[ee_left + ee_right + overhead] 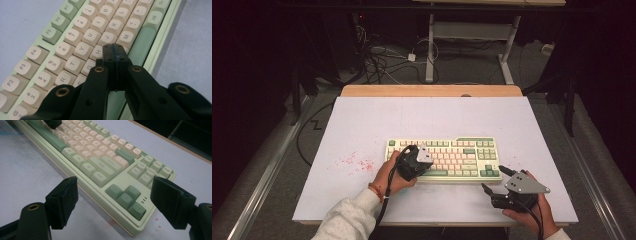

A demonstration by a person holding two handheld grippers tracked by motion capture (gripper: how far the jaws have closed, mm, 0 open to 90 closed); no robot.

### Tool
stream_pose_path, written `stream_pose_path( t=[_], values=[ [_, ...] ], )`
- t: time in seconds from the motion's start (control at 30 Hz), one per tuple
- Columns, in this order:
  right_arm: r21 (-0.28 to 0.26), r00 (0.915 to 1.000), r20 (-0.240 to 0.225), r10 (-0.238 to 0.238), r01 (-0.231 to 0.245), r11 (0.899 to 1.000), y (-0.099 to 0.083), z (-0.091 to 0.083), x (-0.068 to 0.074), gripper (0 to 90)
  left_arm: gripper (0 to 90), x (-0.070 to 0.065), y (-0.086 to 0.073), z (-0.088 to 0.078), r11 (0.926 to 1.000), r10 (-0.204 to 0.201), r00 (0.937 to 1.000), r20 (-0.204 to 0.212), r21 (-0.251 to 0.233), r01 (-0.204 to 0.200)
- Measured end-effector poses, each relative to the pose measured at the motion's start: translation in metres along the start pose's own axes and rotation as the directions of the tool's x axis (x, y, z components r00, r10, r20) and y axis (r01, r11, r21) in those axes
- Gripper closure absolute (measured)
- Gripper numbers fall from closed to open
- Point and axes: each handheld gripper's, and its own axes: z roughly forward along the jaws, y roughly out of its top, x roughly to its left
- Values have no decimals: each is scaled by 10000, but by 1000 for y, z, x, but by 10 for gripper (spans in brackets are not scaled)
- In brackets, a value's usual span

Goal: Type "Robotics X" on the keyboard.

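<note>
Left tool (115, 51), its two black jaws pressed flat together with nothing between them, hangs tip-down over the keyboard (464, 145), just above the row of H and the keys beside it, close to the green space bar (141, 45). Judged from this, the work is key-pressing with the closed tip as a poking finger; whether the tip already touches a keycap cannot be told, so the press looks at most begun, and any further keys remain. Right tool (115, 202) waits with jaws wide apart and empty, off the keyboard's near right corner, beside the arrow keys (126, 196). From the high view comes the layout: the keyboard lies toward the near edge of the white desk (362, 120), with red specks (354, 162) on the desk to the keyboard's left. Legends on the keycaps, unreadable from above, are legible in the left gripper view; the right gripper view gives the keyboard's low side profile.
</note>
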Motion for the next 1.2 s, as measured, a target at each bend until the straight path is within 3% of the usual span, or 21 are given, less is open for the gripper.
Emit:
stream_pose_path(
  t=[0.23, 0.43, 0.57, 0.7, 0.8, 0.87, 0.93, 1.0, 1.07, 1.2],
  values=[
    [56, 10000, -37, -82, 83, 10000, 0, 1, 1, 227, 878, 1, 1, 4, 9999, 40, 10000, -17, 163, -40],
    [7, 10000, 1, -35, 35, 10000, 0, 0, 0, 226, 876, 2, 0, -12, 9988, 47, 9994, -330, -489, -64],
    [-14, 10000, 4, -42, 42, 10000, 0, -1, -1, 226, 826, 5, -6, -22, 9969, 25, 9988, -498, -785, -64],
    [-4, 10000, -19, -33, 33, 10000, 0, -1, -1, 227, 746, 9, -16, -32, 9936, -40, 9971, -754, -1130, -46],
    [-21, 10000, -13, -25, 25, 10000, 0, -1, -1, 227, 645, 9, -24, -38, 9922, -24, 9926, -1215, -1241, -128],
    [-13, 10000, -4, -8, 8, 10000, 0, -1, -1, 227, 603, 10, -29, -41, 9912, -81, 9924, -1226, -1319, -82],
    [-13, 10000, -13, 3, -3, 10000, 0, -1, -2, 227, 527, 9, -34, -44, 9909, -11, 9862, -1653, -1329, -212],
    [-29, 10000, -8, -11, 11, 10000, 1, -1, -2, 227, 487, 9, -39, -47, 9900, -7, 9856, -1689, -1395, -232],
    [-39, 10000, -5, 9, -9, 10000, 1, -2, -2, 227, 439, 9, -43, -49, 9899, -75, 9788, -2046, -1404, -217],
    [-41, 10000, 7, 40, -40, 10000, 0, -2, -3, 227, 362, 8, -53, -53, 9876, -224, 9750, -2209, -1566, -128]
  ],
)
